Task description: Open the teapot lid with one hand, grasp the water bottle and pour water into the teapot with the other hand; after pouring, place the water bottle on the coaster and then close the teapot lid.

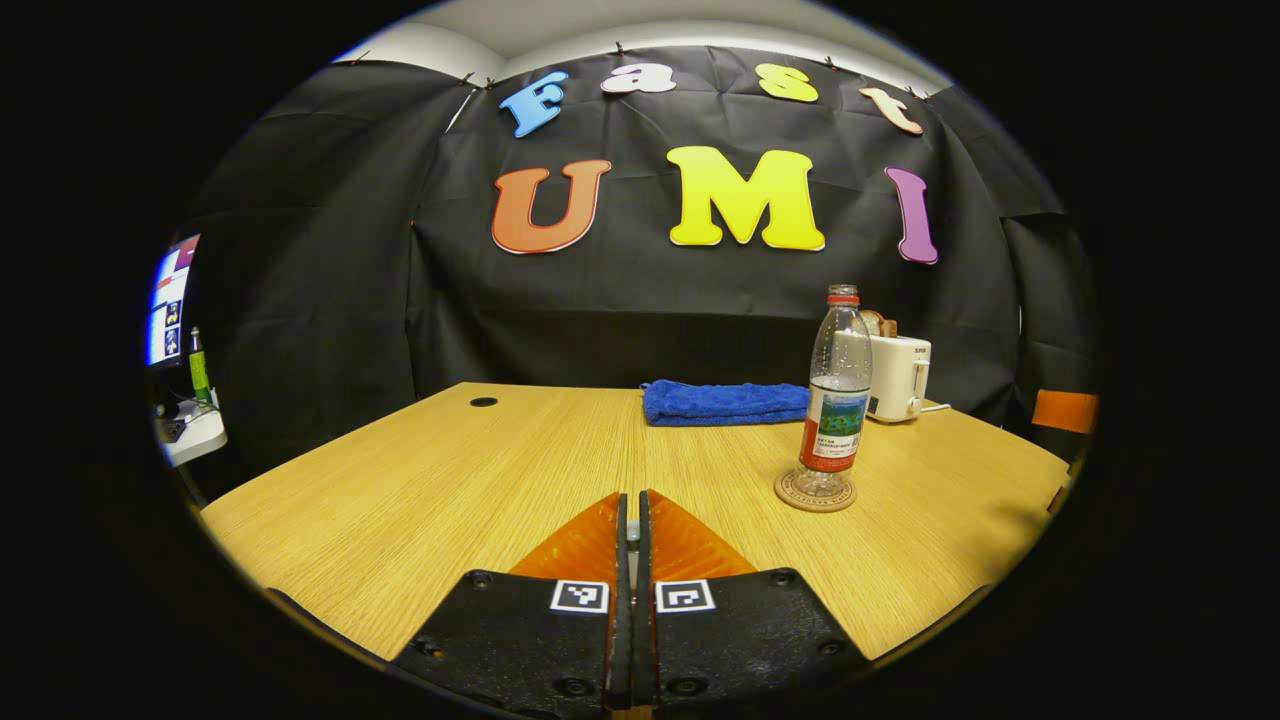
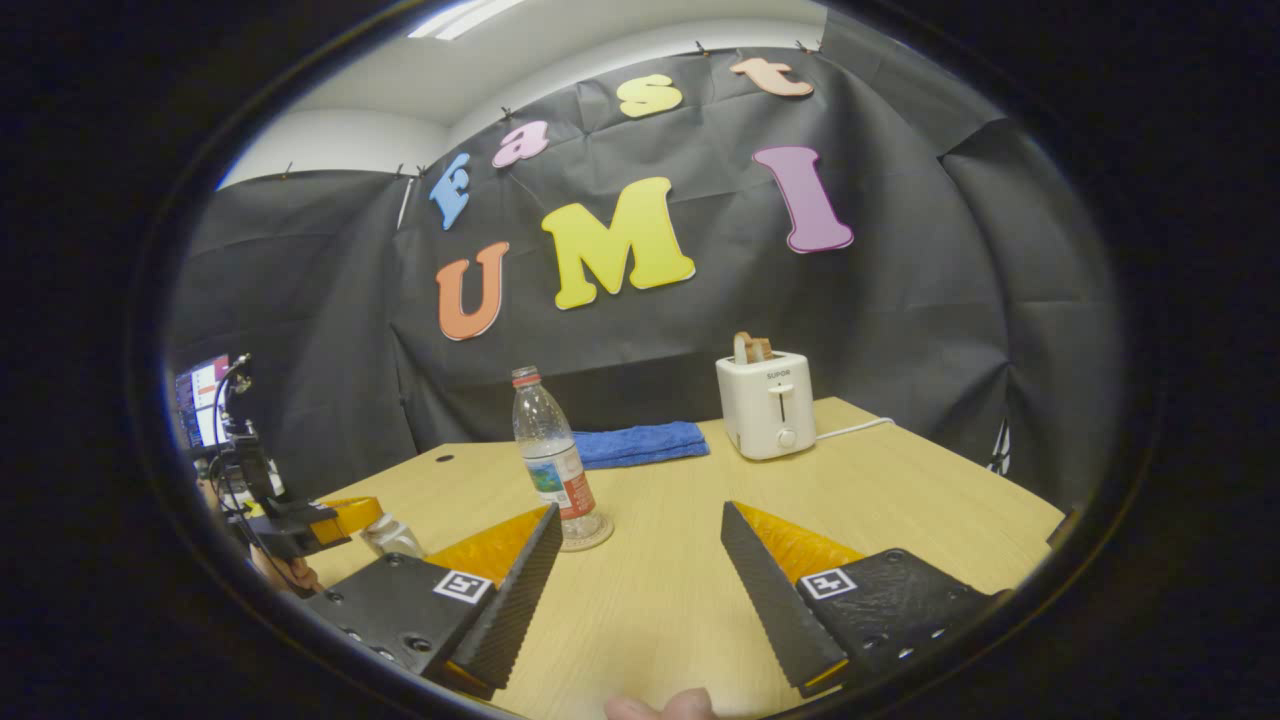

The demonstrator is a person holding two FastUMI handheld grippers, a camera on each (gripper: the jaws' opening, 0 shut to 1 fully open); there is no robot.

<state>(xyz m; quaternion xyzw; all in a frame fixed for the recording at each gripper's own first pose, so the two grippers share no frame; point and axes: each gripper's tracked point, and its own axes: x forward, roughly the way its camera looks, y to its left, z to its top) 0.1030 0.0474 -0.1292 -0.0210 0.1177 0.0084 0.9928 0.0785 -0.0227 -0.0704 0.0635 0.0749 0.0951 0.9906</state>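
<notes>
My left gripper (image 1: 630,520) is pressed closed, empty; my right gripper (image 2: 640,530) gapes wide. The water bottle (image 1: 836,400) stands on its coaster (image 1: 815,492), the blue towel (image 1: 725,402) and toaster (image 1: 897,378) behind it along the table's (image 1: 450,480) far edge.

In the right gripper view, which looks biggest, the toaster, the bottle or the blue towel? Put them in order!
As they look in that view:
1. Bottle, tallest
2. Toaster, about the same overall, so the top two are a toss-up
3. Towel, smallest, though it lies farther back.
</notes>
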